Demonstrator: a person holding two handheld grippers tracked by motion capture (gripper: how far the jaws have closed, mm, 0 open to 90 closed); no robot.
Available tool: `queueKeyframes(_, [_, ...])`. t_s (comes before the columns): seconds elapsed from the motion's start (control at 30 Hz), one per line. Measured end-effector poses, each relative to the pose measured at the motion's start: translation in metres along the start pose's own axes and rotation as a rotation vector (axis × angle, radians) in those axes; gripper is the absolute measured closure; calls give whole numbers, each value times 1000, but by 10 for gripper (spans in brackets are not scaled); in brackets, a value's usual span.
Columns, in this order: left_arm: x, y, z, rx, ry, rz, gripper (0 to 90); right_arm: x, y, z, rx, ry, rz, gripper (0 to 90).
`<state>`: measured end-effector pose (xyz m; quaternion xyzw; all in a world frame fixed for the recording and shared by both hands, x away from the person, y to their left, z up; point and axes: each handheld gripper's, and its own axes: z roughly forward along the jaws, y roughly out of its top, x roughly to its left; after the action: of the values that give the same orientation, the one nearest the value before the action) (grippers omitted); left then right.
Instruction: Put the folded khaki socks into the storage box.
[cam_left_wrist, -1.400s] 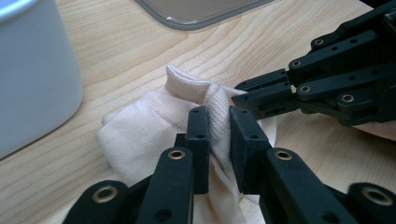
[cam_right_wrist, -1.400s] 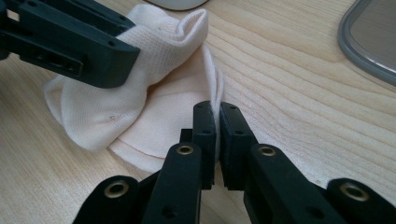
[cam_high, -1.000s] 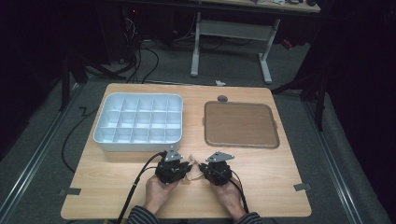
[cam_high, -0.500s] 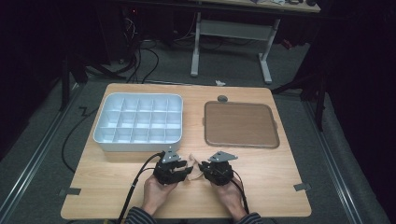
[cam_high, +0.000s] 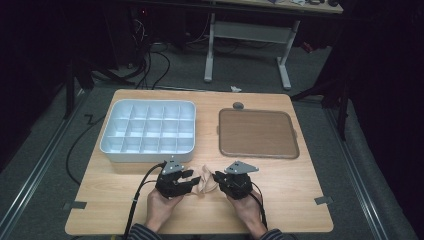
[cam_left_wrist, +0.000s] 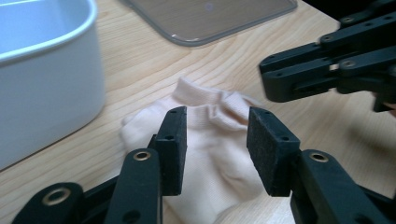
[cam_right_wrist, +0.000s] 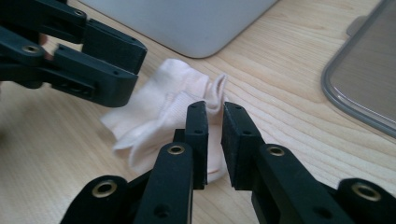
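pale peach fabric, a small sock (cam_high: 202, 182), lies crumpled on the wooden table (cam_high: 300, 200) near its front edge, between the two grippers. the left gripper (cam_high: 186, 181) is held in the person's left hand (cam_high: 161, 210), and in the left gripper view its jaws stand apart over the sock (cam_left_wrist: 210, 140), one pad on each side of the cloth, not clamped on it. the right gripper (cam_high: 218, 178) is in the right hand (cam_high: 248, 212); in the right gripper view its jaws are drawn close together with a narrow gap, right at a raised fold of the sock (cam_right_wrist: 163, 107), and i cannot tell whether any cloth is pinched between them. the two grippers point toward each other, tips near but apart. behind the left gripper sits a white tray (cam_high: 149, 151) split into many compartments, its front wall just beyond the sock. to its right, well apart from the sock, a flat brown lid (cam_high: 257, 132) lies on the table, with a small grey round object (cam_high: 238, 105) at its far edge.
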<state>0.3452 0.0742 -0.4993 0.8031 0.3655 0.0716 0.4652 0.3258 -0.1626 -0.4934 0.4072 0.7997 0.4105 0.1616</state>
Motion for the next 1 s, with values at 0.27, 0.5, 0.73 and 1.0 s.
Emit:
queueKeyframes(0.27, [13, -17, -1, 2, 69, -74, 534, 15, 8, -1, -11, 27, -40, 813])
queueKeyframes(0.5, [13, -21, 7, 46, 91, -69, 508, 24, 11, 11, -9, -20, -60, 626])
queueKeyframes(0.73, [13, -23, 12, 72, 102, -57, 502, 25, 7, 26, 33, -77, -67, 547])
queueKeyframes(1.0, [13, -26, 15, 82, 108, -55, 502, 17, -3, 32, 64, -94, -40, 582])
